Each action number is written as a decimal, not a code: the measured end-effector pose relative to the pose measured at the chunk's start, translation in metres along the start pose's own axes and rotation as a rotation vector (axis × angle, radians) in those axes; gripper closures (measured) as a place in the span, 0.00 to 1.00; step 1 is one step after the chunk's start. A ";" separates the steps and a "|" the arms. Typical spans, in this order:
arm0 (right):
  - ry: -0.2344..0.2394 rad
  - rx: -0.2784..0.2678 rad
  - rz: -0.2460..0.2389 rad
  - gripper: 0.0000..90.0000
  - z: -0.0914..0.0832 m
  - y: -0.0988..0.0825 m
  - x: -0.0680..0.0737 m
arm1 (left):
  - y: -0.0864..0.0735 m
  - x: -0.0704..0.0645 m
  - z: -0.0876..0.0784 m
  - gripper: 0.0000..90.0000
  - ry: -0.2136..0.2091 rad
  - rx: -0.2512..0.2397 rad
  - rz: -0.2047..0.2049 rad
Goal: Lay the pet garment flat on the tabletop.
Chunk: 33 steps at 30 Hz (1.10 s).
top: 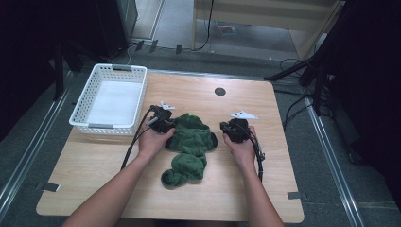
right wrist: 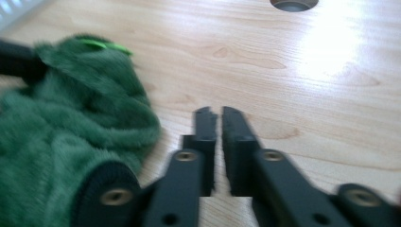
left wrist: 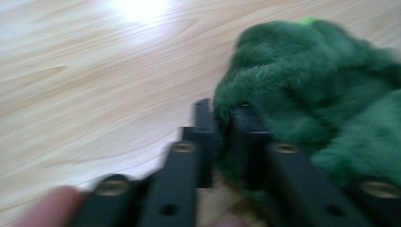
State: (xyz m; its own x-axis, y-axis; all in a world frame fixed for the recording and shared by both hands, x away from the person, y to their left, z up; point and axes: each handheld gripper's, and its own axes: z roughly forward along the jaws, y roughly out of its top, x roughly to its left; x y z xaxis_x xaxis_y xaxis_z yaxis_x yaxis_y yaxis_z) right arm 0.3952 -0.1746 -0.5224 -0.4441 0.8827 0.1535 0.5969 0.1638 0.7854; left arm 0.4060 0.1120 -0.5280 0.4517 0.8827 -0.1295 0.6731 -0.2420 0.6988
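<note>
A fluffy dark green cloth lies crumpled in the middle of a pale wooden table, bunched into soft rounded folds with one rolled end curling toward the person's side. Its pile is thick and plush, and a small bright green tag sticks out near one edge.

The left gripper sits at the cloth's left edge; its black, flat-sided jaws are nearly together, and a fold of the green pile is pinched between their tips. The right gripper rests just beside the cloth's right edge, over bare wood; its jaws stand close together with only a thin slit between them and nothing in it.

A white plastic basket with a lattice wall and a smooth flat bottom stands at the far left corner of the table, well apart from the cloth. A small round dark hole is set in the tabletop near the far edge.
</note>
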 end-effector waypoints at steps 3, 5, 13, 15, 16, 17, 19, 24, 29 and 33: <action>0.089 -0.039 0.033 0.73 -0.001 0.007 0.002 | 0.000 0.000 0.001 0.73 -0.013 -0.008 -0.017; 0.139 -0.012 -0.028 0.58 0.007 0.015 0.017 | 0.000 0.000 0.004 0.76 0.010 0.004 -0.024; 0.087 0.138 -0.192 0.60 0.054 0.020 0.053 | 0.000 -0.003 0.004 0.93 0.022 0.010 0.010; 0.042 0.102 -0.196 0.84 0.053 0.019 0.050 | 0.000 -0.002 0.004 0.98 0.040 0.018 0.028; 0.046 0.069 -0.165 0.93 0.050 0.018 0.047 | -0.001 -0.001 0.004 0.99 0.053 0.022 0.043; 0.038 0.043 -0.149 0.97 0.047 0.017 0.043 | -0.001 -0.001 0.004 1.00 0.049 0.024 0.059; 0.023 0.035 -0.165 0.99 0.042 0.013 0.038 | -0.003 -0.005 0.006 1.00 0.054 0.033 0.100; 0.003 0.071 -0.186 0.78 0.037 0.005 0.034 | -0.003 -0.004 0.005 0.85 -0.006 0.017 0.031; 0.108 -0.022 -0.095 0.64 0.017 0.013 0.015 | 0.002 0.012 -0.007 0.59 -0.141 -0.050 -0.094; 0.129 -0.073 0.065 0.71 0.025 0.030 0.015 | 0.009 0.016 -0.005 0.58 -0.124 -0.101 -0.211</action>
State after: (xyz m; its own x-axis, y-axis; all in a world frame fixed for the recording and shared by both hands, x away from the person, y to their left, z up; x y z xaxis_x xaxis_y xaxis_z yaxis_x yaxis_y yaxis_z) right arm 0.4228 -0.1452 -0.5114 -0.4912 0.8257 0.2774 0.5788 0.0714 0.8124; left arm 0.4162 0.1263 -0.5205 0.3797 0.8518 -0.3608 0.7012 -0.0105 0.7129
